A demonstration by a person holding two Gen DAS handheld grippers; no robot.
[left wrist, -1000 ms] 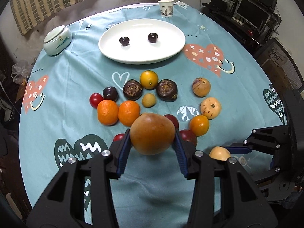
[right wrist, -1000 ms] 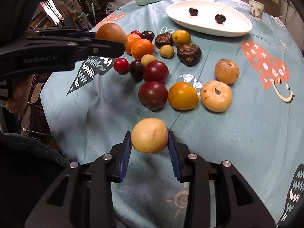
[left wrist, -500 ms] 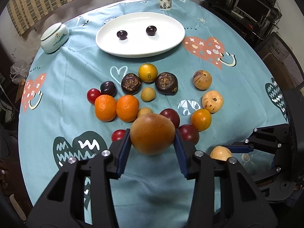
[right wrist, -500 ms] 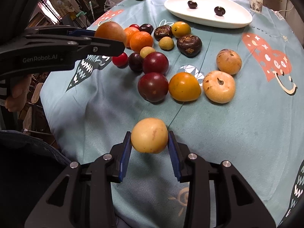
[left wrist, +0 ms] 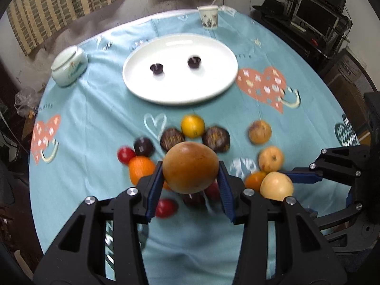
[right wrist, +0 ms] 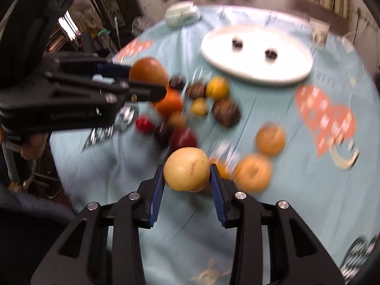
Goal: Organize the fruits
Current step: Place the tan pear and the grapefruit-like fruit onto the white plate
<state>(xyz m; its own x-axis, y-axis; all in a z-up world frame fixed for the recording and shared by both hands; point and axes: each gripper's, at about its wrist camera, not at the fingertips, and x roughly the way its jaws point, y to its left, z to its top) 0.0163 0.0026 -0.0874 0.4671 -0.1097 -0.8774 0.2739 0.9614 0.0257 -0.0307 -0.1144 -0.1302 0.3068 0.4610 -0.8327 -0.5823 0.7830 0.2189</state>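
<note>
the left gripper (left wrist: 190,174) is clamped on a big brownish-orange fruit (left wrist: 190,167), held up over the heap of loose fruit on the blue tablecloth (left wrist: 95,118). the right gripper (right wrist: 186,177) squeezes a pale yellow fruit (right wrist: 186,173) between its blue pads, also off the cloth, just to the right of the left one. below them lie tangerines (left wrist: 140,168), dark plums (left wrist: 143,145), a red cherry-like fruit (left wrist: 125,154), two wrinkled dark fruits (left wrist: 216,139), a yellow-orange citrus (left wrist: 192,125) and two tan speckled fruits (left wrist: 260,131), all blurred. further back sits a white oval plate (left wrist: 213,85) with two small dark fruits (left wrist: 157,68) on it, well apart. a lidded ceramic jar (left wrist: 69,66) stands left of the plate, a paper cup (left wrist: 208,19) behind it.
</note>
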